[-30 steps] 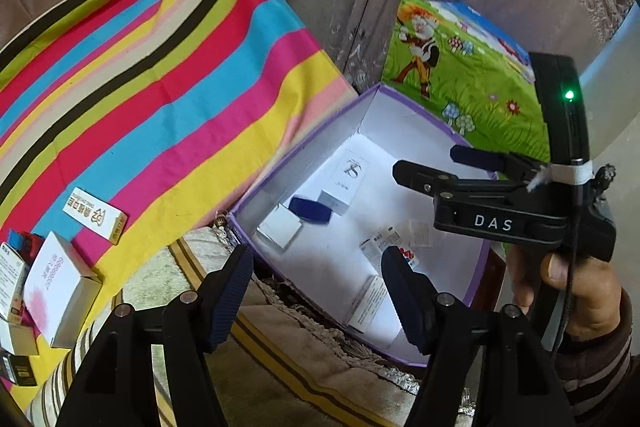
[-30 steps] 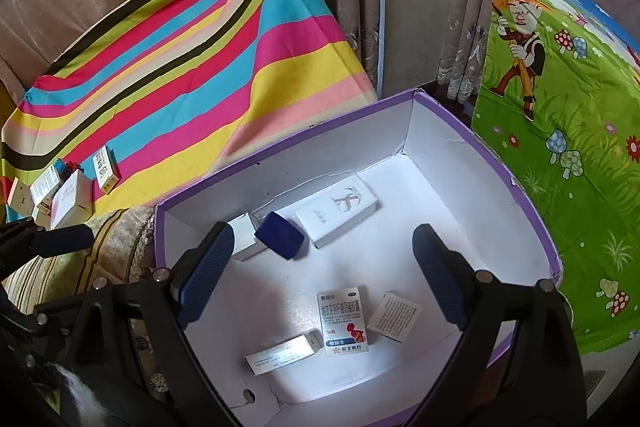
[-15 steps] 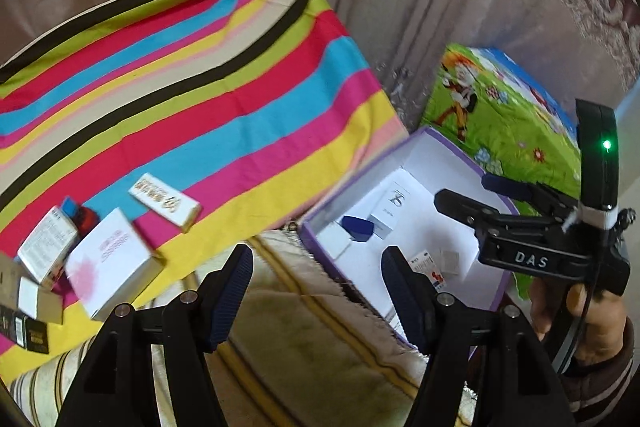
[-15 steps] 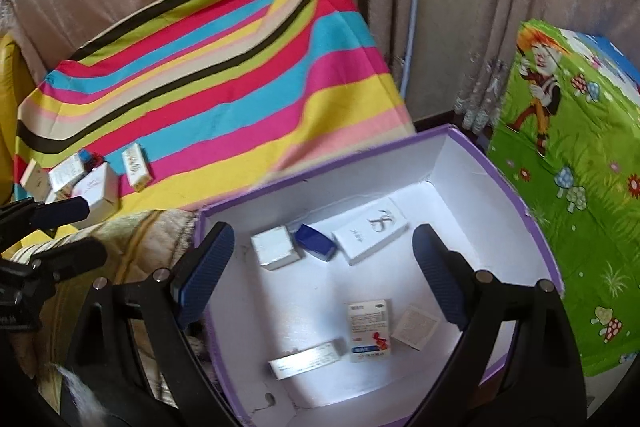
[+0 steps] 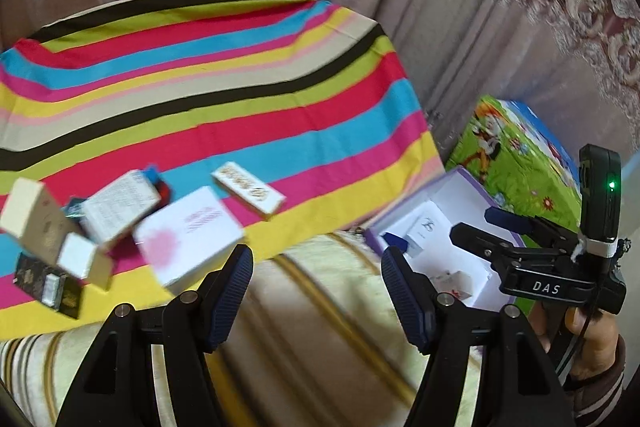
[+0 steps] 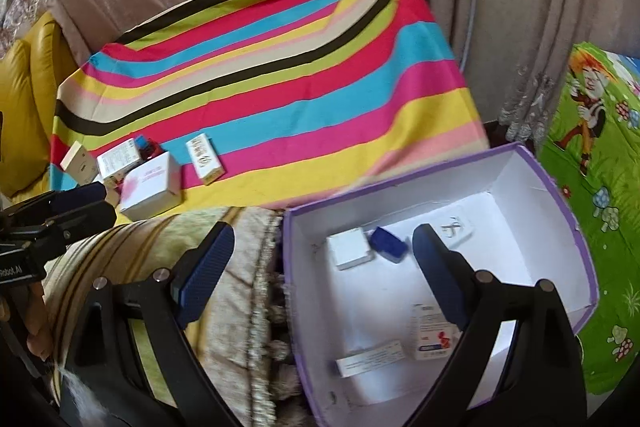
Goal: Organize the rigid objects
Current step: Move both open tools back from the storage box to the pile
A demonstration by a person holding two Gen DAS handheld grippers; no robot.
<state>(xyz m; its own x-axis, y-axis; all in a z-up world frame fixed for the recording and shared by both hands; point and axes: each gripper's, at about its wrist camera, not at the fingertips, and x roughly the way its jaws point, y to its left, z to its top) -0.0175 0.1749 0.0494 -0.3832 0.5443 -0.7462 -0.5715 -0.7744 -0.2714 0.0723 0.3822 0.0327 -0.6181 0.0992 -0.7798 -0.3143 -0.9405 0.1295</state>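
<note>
Both tools are empty and spread wide: the left gripper (image 5: 316, 277) hangs with its jaws released over the pale fringed cushion (image 5: 320, 307), and the right gripper (image 6: 324, 267) stands just as open, one finger over the cushion and the other over the purple-rimmed box (image 6: 560, 195) at the right of the scene. That box already holds several small cartons, among them a white square carton (image 6: 350, 247) touching a dark blue object (image 6: 388, 245) at its far side, and a long white carton (image 6: 370, 357) near the front wall. What remains to be sorted lies in a cluster on the striped cloth (image 5: 208, 79) at the left: a white box with a pink blotch (image 5: 188, 235) nearest the cushion, a slim white-and-gold carton (image 5: 249, 195) just beyond it, and further left a printed white carton (image 5: 120, 209) with others crowded around it. The step in hand looks like a reach by the left gripper toward that cluster. The pink-blotched box is the sensible first pick, being nearest and free on its near edge; it is broad, so the jaws should straddle its narrower span and close on flat opposite faces, not a corner. Coming down squarely would avoid nudging the slim carton. The left view is blurred, so exact edges are hard to judge.
</note>
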